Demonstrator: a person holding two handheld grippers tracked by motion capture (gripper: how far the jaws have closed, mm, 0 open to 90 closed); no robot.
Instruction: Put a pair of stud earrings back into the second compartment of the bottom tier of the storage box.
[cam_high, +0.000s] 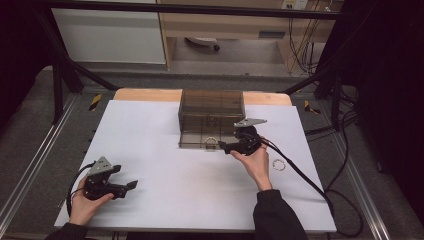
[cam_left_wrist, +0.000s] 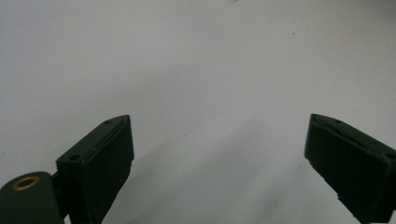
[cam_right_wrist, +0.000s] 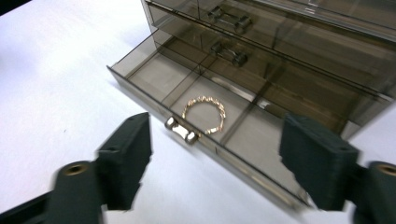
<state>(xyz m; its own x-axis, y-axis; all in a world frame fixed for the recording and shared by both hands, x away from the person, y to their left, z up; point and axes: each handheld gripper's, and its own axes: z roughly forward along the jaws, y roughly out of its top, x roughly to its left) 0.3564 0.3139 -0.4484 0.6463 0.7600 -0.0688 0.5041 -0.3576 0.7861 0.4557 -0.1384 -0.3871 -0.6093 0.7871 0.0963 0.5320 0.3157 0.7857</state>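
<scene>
Right gripper (cam_right_wrist: 215, 163) hovering wide-jawed before open drawer (cam_right_wrist: 154, 77) holding bracelet (cam_right_wrist: 204, 113); probably closing next: push handle (cam_right_wrist: 181, 130) squarely. Left gripper (cam_high: 131, 185) idling wide.

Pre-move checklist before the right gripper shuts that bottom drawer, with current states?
1. Right gripper open, nothing held: ok.
2. Bottom drawer pulled out, handle ahead between the jaws: ok.
3. Gold bracelet lies flat in the drawer's middle compartment, clear of the walls: ok.
4. Upper drawers shut enough not to snag: cannot tell.
5. Second bracelet lies on the white table right of the person's hand, away from the drawer's path: ok.
6. Left gripper open, parked at the near left of the table, far from the organizer: ok.
</scene>
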